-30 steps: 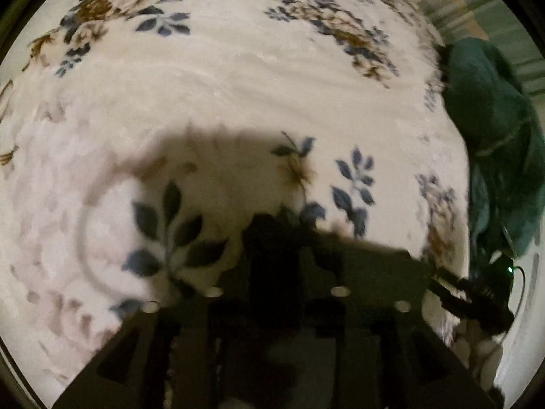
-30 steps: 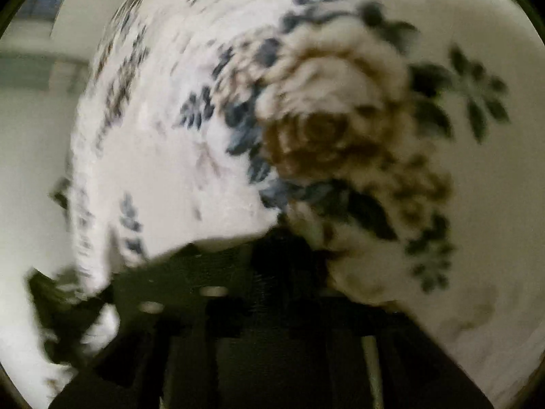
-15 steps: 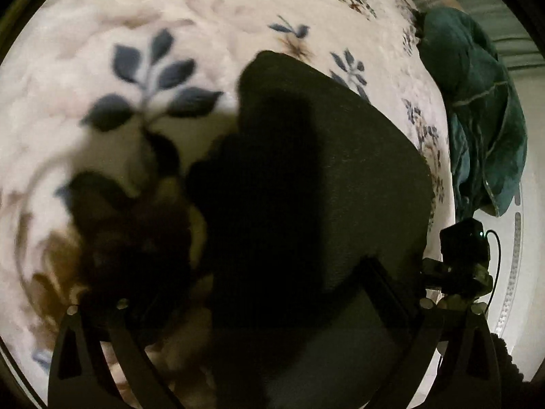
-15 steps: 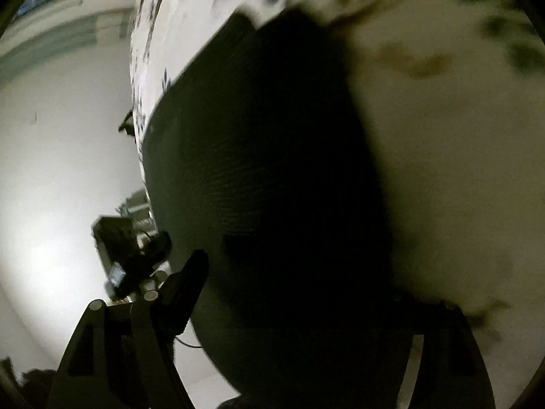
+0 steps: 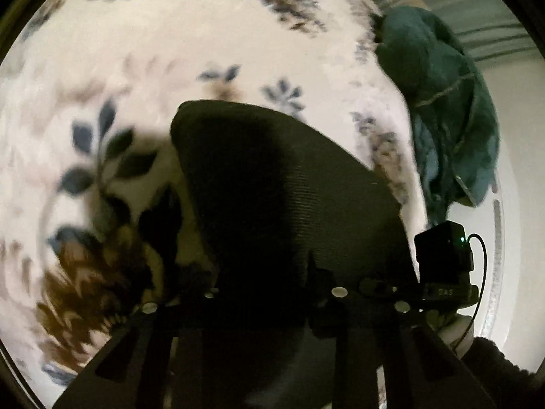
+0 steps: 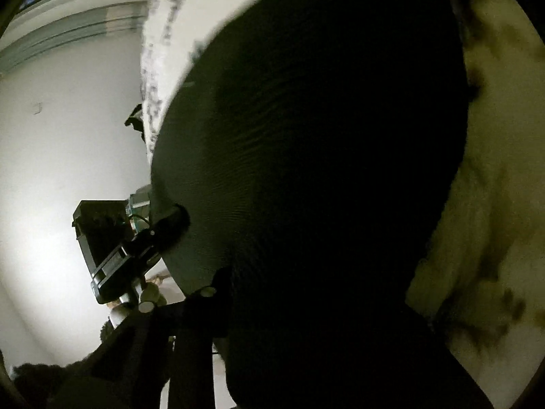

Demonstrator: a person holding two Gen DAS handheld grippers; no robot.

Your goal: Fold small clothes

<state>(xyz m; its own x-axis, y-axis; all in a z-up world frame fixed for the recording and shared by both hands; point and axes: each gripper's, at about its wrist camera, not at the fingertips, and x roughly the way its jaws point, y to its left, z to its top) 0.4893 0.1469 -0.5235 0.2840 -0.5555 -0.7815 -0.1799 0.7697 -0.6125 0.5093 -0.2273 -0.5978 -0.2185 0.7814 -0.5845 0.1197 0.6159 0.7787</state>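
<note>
Two claws are in view, each seen from its own wrist camera, and both work on one dark ribbed garment [image 5: 286,204]. In the left wrist view, the left claw [image 5: 272,293] has its fingers drawn close together at the bottom of the frame, with the near edge of the garment caught between them; the cloth rises from the fingers and spreads forward as a broad dark sheet. Beneath and beyond it lies a white floral blanket [image 5: 170,51] with blue leaves and brown blossoms, blurred in places. A teal cloth [image 5: 442,102] sits bunched at the blanket's far right edge, well apart from the dark garment. The right claw's body, a black box with a green light and a cable [image 5: 442,255], shows at the garment's right edge. In the right wrist view, the same garment [image 6: 323,170] fills most of the frame, its ribbing visible on the lit left portion and the remainder in deep shadow. The right claw [image 6: 306,306] is largely covered by the cloth; only its left finger [image 6: 190,334] is visible, touching the garment's edge, so I cannot tell how its fingers stand. The left claw's body [image 6: 112,248] shows at the garment's left edge against a white wall [image 6: 61,136].
</note>
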